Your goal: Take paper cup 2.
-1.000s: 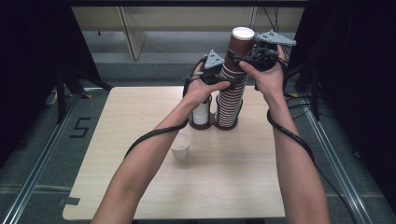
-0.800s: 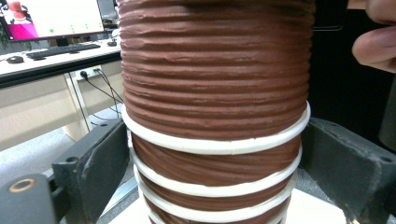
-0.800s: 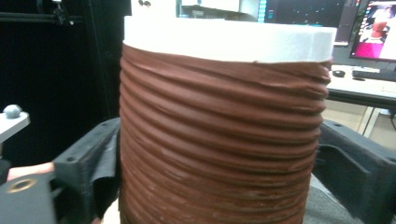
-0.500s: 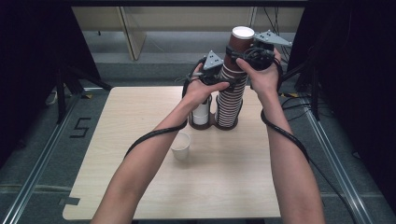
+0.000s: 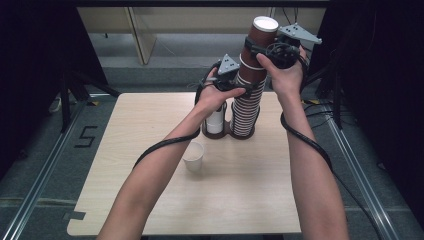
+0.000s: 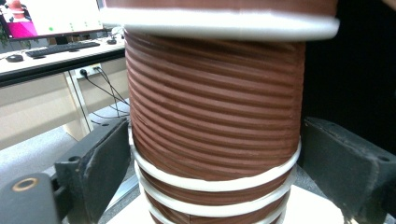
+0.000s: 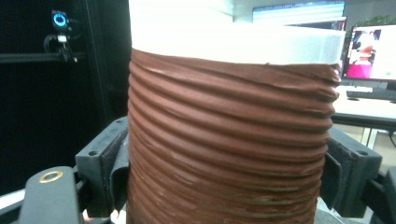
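On the light wooden table, toward its left-centre, a single white paper cup stands upright, apart from everything else. Behind it, near the far edge, a short white cup stack sits in a dark double holder, partly hidden by the person's left hand.

The left gripper reaches in from that hand toward the tall stack of brown ribbed cups, which rises from the holder's right-hand socket. In the left gripper view its two black jaws stand on either side of the stack, just above several white rims. The left jaw lies against or nearly against the ribbed wall; the right jaw shows a sliver of gap, so the gripper is around the stack, and whether it presses cannot be told.

Further right and higher, the top brown cup with its white rim is held by the right gripper, carried in the right hand. In the right gripper view both jaws press the ribbed sides of this cup, closed onto it.
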Tool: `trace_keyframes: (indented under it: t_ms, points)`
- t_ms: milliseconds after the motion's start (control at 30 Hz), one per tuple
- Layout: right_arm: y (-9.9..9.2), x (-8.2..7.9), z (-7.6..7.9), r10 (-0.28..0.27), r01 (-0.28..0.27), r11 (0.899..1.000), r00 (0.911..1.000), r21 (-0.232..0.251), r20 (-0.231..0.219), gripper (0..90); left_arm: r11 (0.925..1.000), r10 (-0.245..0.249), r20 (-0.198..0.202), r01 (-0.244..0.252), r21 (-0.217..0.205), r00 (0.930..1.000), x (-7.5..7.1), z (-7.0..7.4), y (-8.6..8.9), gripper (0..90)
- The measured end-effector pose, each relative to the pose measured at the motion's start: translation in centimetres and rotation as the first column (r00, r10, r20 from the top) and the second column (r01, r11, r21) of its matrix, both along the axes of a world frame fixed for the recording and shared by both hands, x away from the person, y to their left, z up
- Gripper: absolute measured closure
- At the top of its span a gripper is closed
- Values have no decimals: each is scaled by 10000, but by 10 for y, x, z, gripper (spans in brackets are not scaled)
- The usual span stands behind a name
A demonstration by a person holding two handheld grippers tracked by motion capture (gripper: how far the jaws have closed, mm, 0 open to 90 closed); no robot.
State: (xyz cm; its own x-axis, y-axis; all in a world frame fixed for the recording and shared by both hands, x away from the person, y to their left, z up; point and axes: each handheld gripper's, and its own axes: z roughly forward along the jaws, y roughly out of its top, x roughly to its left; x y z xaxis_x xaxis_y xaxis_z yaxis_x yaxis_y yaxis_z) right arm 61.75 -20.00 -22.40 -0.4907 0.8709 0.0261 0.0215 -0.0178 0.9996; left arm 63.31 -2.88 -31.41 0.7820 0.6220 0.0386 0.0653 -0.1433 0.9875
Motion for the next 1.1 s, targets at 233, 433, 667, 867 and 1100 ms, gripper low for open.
trace_keyframes:
  t_ms: [233,433,667,867,1100]
  points:
    - [-3,-4,13,53,-63,9994,9995,351,296,184,9998,13,62,-14,210,10000,0,1,1,94]
    - [-7,-9,22,68,-105,9975,9986,700,529,186,9996,13,81,-15,265,10000,0,1,1,94]
    - [-14,-14,31,-27,-68,9944,9960,1055,894,186,9990,17,100,-22,439,9999,-1,2,1,99]
    - [-23,-22,39,-61,-84,9900,9947,1407,1024,187,9975,-1,319,-21,704,9995,-4,4,4,116]
    - [-32,-35,45,-22,-169,9885,9920,1503,1259,187,9974,-31,656,-16,718,9978,-17,11,20,122]
